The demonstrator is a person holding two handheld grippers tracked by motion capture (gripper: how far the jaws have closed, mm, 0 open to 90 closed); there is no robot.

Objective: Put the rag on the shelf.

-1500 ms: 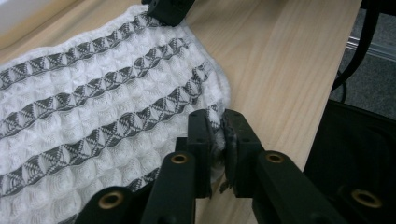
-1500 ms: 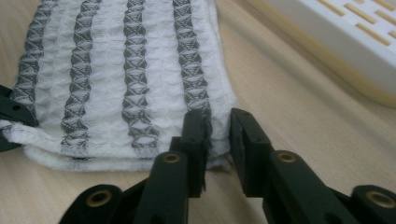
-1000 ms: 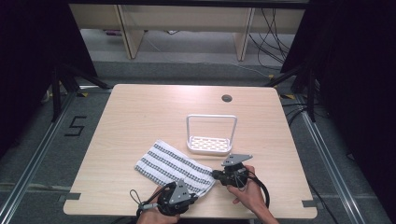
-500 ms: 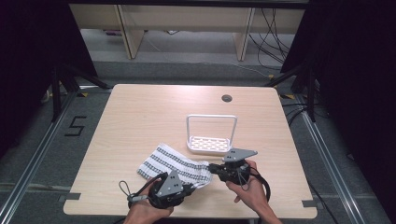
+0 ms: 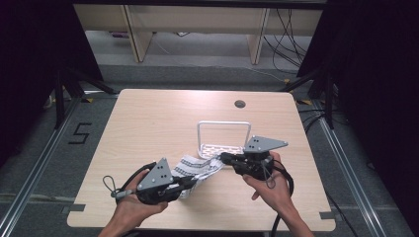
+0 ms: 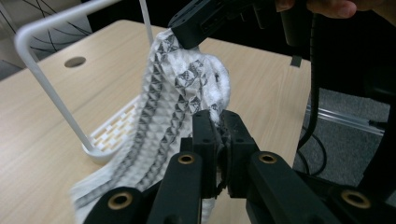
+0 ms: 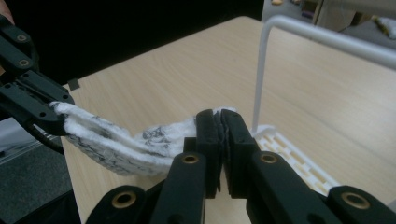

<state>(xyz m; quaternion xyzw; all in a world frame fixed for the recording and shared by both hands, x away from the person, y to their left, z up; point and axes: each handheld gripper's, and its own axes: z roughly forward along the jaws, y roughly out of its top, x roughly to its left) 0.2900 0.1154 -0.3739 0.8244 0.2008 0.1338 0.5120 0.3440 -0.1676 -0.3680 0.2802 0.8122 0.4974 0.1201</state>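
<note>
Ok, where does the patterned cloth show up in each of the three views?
High view: the cloth hangs low of centre, held between the left gripper and the right gripper.
Left gripper view: centre, rising from the jaws.
Right gripper view: left of centre, at the jaws.
Shared landmark: the white rack.

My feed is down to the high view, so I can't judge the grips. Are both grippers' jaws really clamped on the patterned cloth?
Observer: Yes. The left gripper has its jaws shut on an edge of the patterned cloth.
Operator: And the right?
Observer: The right gripper is also shut on a cloth edge.
Operator: Is the cloth off the table?
Observer: The held part hangs between them, beside the white rack.
</note>
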